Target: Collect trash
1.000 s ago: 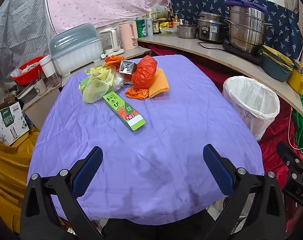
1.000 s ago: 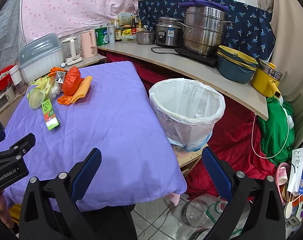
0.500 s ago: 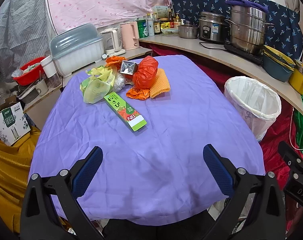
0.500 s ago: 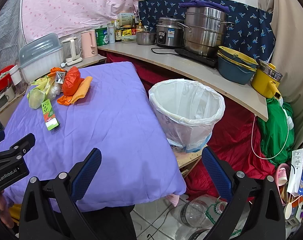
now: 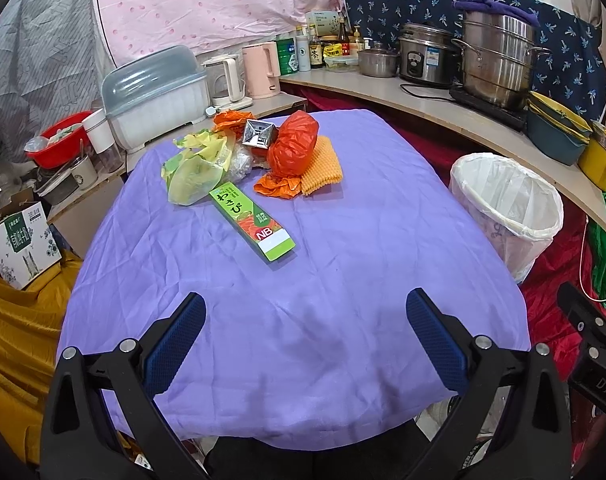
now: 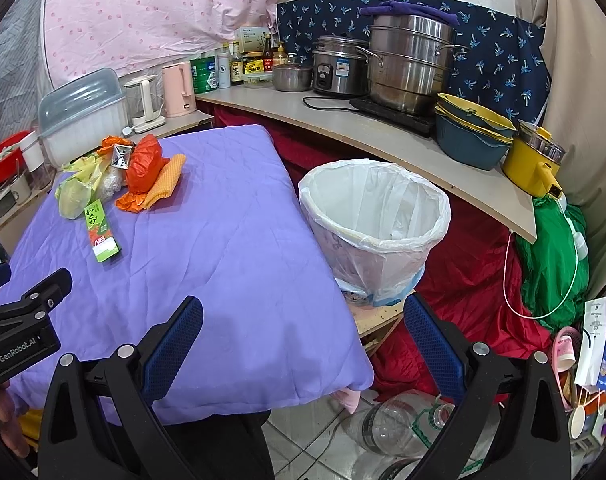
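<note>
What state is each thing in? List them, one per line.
Left gripper: jaws open, empty, above the purple cloth.
Right gripper: jaws open, empty.
Trash bin: upright, lined with a white bag, looks empty.
Green box: lying flat, closed.
Orange bag: bunched up, in the pile.
Yellow-green bag: crumpled.
Dish box: lid closed.

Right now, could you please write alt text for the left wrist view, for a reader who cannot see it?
The open, empty left gripper hovers over a purple-covered table, with a green carton lying ahead before a pile of trash: orange and yellow bags and wrappers. A white-lined bin stands off the table's right edge.
</note>
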### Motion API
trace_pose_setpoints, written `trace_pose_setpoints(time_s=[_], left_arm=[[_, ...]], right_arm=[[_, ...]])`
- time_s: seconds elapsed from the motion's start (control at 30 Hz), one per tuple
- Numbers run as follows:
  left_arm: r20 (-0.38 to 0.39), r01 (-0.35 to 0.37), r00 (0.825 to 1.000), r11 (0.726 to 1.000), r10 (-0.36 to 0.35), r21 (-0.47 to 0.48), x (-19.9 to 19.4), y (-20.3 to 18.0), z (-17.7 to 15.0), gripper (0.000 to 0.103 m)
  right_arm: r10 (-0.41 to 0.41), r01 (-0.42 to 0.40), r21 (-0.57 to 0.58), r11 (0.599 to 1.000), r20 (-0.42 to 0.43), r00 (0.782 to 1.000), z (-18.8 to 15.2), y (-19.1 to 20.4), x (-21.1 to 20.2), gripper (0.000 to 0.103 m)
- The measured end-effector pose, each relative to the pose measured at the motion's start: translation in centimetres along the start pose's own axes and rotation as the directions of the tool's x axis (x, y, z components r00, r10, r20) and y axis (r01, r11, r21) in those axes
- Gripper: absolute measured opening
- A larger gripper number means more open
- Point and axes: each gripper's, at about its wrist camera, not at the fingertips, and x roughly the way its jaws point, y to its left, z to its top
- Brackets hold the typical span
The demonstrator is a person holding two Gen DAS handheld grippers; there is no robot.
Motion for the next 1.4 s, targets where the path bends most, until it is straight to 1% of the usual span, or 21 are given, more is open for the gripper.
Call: trace_pose_setpoints(time_s=[1.07, 1.4], left_arm=[[-0.024, 0.005, 1.000, 1.000, -0.006, -0.018, 0.6, -0.1, 0.1, 0.096], [-0.046, 0.004, 0.999, 0.999, -0.006, -0.041, 1.6, 0.6, 1.2, 0.096]], right_arm=[[0.003, -0.003, 0.014, 1.000, 0.000, 1.000, -0.2, -0.4, 0.1, 0.096], [0.013, -0.013, 0.012, 1.000, -0.008, 1.000, 1.1, 0.5, 1.3, 0.096]])
